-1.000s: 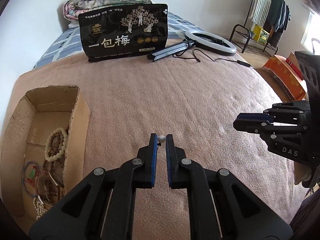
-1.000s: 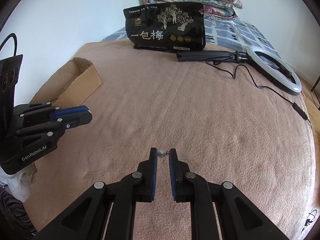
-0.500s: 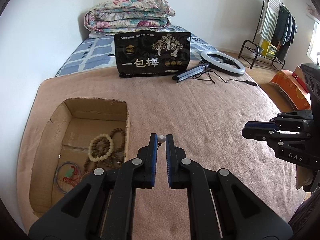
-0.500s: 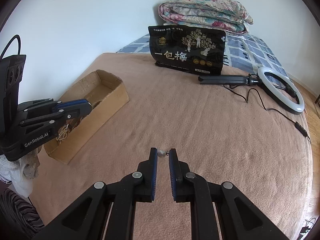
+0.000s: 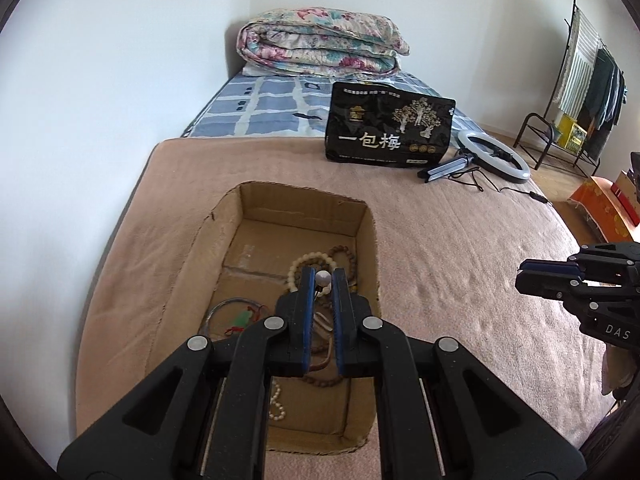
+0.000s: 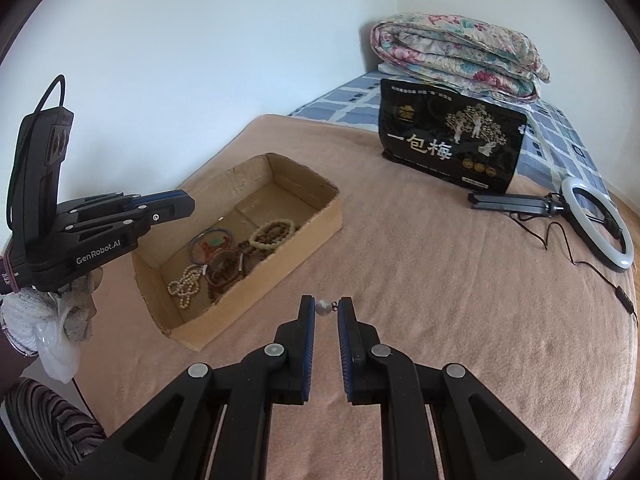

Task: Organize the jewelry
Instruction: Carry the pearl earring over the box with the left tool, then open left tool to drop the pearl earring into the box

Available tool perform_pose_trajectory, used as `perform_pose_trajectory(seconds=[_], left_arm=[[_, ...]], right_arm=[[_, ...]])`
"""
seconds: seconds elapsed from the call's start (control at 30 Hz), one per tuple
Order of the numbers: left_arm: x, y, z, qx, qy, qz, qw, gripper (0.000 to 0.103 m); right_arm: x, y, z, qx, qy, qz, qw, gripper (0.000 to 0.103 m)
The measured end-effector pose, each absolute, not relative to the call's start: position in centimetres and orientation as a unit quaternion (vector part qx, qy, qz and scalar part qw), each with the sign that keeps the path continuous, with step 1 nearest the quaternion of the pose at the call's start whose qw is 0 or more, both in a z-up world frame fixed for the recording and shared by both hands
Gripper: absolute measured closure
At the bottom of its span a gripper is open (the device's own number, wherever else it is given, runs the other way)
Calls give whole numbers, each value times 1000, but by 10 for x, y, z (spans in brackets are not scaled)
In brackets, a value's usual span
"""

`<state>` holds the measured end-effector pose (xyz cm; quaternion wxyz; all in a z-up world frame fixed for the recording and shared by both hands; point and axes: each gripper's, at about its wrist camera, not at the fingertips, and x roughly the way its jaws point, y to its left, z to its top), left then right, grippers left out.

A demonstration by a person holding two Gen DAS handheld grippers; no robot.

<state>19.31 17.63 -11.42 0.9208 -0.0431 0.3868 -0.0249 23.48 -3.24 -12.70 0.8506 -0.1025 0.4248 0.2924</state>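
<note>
An open cardboard box [image 5: 366, 216] [image 6: 320, 216] lies on the pink blanket and holds several bead bracelets [image 6: 276, 232], a thin bangle [image 6: 210, 244] and a pearl strand [image 6: 186, 286]. My left gripper [image 5: 322, 278] is shut on a small pearl earring [image 5: 322, 277] and hovers over the box interior; it also shows in the right wrist view [image 6: 176, 204] above the box's near-left corner. My right gripper [image 6: 326, 307] is shut on another small pearl earring [image 6: 322, 306], held above the blanket just right of the box; it also shows in the left wrist view [image 5: 536, 276].
A black snack bag [image 5: 390, 130] stands at the back of the blanket, with a ring light and tripod [image 5: 492, 156] beside it. A folded floral quilt [image 5: 320, 48] lies behind. A clothes rack [image 5: 580, 92] stands at far right.
My left gripper has moved left with its pearl earring, from over the bare blanket to over the box. My right gripper has followed leftward toward the box, still holding its earring.
</note>
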Motion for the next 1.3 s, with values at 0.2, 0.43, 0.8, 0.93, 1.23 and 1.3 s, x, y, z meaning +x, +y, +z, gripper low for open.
perform_pose_trajectory(seconds=[0.2,0.43,0.8,0.93,1.23,1.3], left_arm=[[176,206,-118,-54,388,-1,920,97],[160,229,-126,-67,393,17,917,97],[151,241,-134,-80,398,25,913,97],[151,242,-134,-84,398,26,913,97],[151,241,-130,-82,392,32,916,68],[150,240,-128,-79,388,35,918,66]], right_arm=[[224,4,-126,-111,419,319,843,94],[211,43,-131,-127,416,343,833,93],[204,80,-146,-137,422,358,821,93],[203,87,-146,-142,421,364,819,93],[200,88,-141,-144,408,359,827,51],[199,87,-138,-144,404,358,829,50]])
